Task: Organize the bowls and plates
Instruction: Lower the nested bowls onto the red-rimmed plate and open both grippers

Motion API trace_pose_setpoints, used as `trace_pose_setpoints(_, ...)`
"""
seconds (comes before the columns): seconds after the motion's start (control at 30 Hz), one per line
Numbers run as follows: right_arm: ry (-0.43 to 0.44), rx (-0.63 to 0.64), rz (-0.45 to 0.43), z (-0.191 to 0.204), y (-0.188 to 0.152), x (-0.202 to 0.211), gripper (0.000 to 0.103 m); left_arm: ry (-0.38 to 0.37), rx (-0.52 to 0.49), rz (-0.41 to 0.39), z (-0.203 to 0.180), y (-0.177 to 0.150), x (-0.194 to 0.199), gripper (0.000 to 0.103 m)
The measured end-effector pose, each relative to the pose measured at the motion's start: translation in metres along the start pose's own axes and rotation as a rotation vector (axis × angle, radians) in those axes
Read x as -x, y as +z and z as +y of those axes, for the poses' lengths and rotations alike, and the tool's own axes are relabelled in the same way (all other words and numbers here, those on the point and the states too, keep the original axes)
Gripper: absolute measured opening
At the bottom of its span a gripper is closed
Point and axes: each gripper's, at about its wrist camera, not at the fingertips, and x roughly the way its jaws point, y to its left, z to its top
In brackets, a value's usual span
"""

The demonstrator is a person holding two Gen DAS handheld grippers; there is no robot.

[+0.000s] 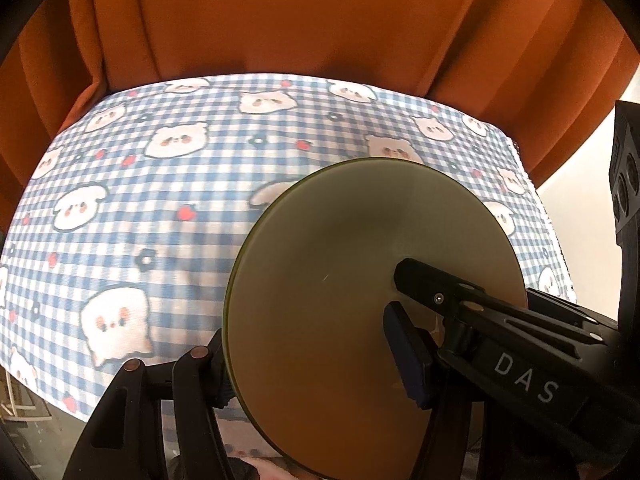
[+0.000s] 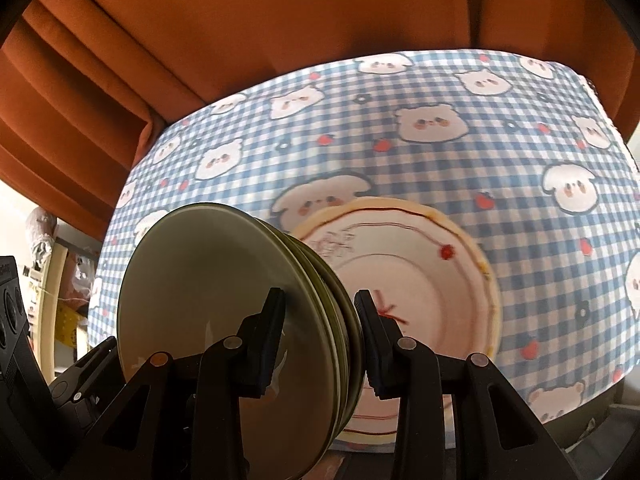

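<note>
Orange curtains (image 1: 280, 12) are hanging across the top of the left wrist view, and below them we are seeing a table under a blue checked cloth (image 1: 160, 208) printed with cartoon animal faces. At lower right of this frame we are holding a stack of olive-green plates (image 1: 360, 280) up on edge, its flat face turned toward the camera and hiding the cloth behind it. The left gripper (image 1: 308, 340) is straddling the stack: one blue-padded finger is lying against the near face at lower right, the other finger is showing only as a tip behind the rim at lower left. We are reading the jaws as closed on the stack, about half spread. The right gripper's (image 1: 416, 276) black finger is crossing the plate face from the right edge, its body cut off by the frame.

Turning to the right wrist view, the same curtains (image 2: 280, 20) and cloth (image 2: 440, 152) are filling the upper half. The green stack (image 2: 224, 288) is standing on edge at lower left, several rims showing side by side. The right gripper (image 2: 320, 308) is clamping those rims between its two fingers, fairly narrow. Behind the stack a white plate with red line drawing (image 2: 420, 272) is sitting at centre right, blurred; we cannot tell whether it is resting on the cloth or being carried along, and its lower edge is hidden by the fingers. Part of the left gripper's body (image 2: 16, 320) is showing at the left edge.
</note>
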Motion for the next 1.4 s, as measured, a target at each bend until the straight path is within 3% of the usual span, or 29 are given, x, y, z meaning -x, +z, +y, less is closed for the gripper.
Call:
trace_pose_setpoints(0.37,-0.031,-0.037,0.015,-0.041,-0.002,0.000,0.039,-0.026,-0.007,0.038,-0.033,0.000,-0.025,0.063)
trace_pose_setpoints(0.77,-0.034,-0.042,0.067,-0.050,0.011,-0.022,0.039,-0.014,0.008,0.081,-0.028,0.010,-0.042,0.062)
trace_pose_setpoints(1.17,0.003,-0.071,0.073,-0.062,0.014,-0.027,0.039,0.034,-0.031,0.076,-0.038,0.010,-0.046,0.063)
trace_pose_setpoints(1.4,-0.008,0.013,0.038,-0.054,0.005,-0.018,0.039,0.083,0.008,0.074,-0.043,0.000,-0.040,0.067)
